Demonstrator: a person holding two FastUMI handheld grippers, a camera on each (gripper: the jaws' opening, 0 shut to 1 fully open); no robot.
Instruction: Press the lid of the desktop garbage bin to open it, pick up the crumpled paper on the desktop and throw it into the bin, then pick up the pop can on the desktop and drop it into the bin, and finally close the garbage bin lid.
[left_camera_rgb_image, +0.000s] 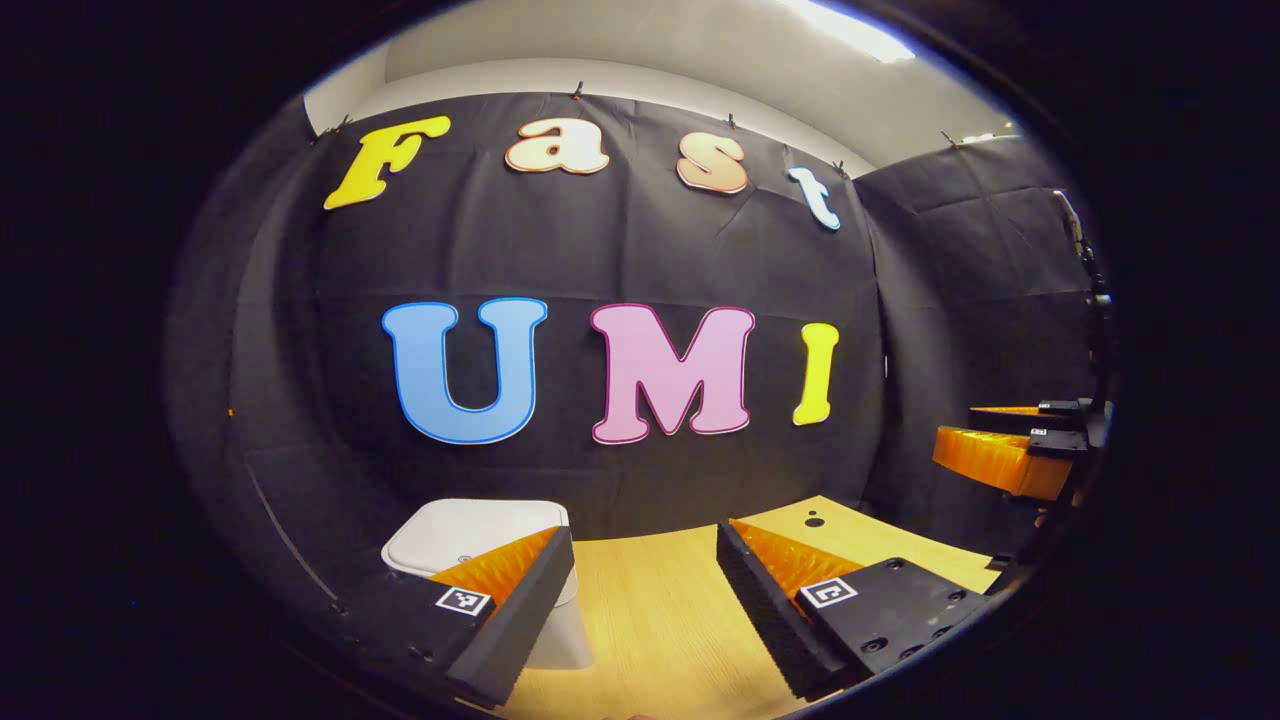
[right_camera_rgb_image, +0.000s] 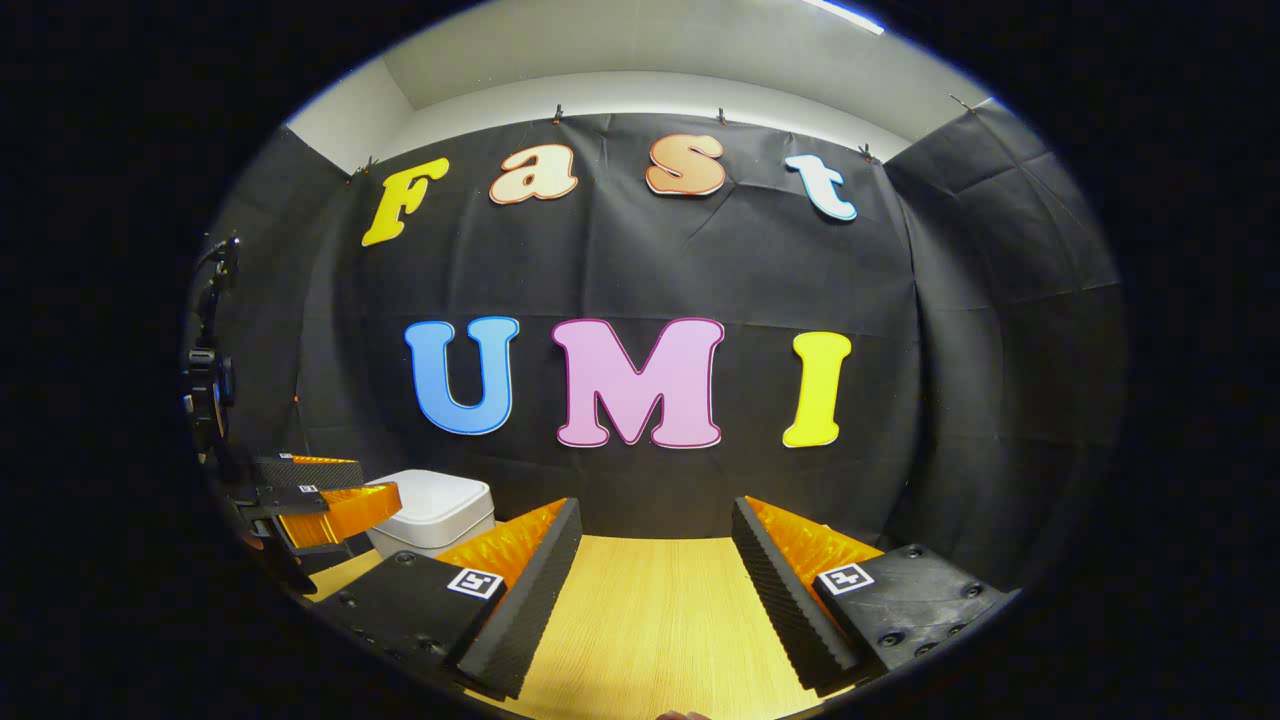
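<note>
Left gripper view looks along the left gripper (left_camera_rgb_image: 645, 585), whose two fingers stand wide apart with nothing between them, over a pale wooden table (left_camera_rgb_image: 650, 620). A white bin (left_camera_rgb_image: 480, 540) with its lid down sits on the table at the far left, close to the black cloth wall; the gripper's left finger (left_camera_rgb_image: 520, 600) overlaps the bin's right front corner in the picture, though whether they touch cannot be told. At the right edge the right gripper (left_camera_rgb_image: 1010, 440) hangs above the table, its fingers parted and empty. Right gripper view looks along the right gripper (right_camera_rgb_image: 655, 580), its fingers likewise spread wide over bare table (right_camera_rgb_image: 650, 610) and gripping nothing. The bin (right_camera_rgb_image: 435, 510) stands to the left near the wall, lid shut. Just in front of it, at the left edge, the left gripper (right_camera_rgb_image: 320, 495) is seen side-on, fingers apart, partly covering the bin's left side.
</note>
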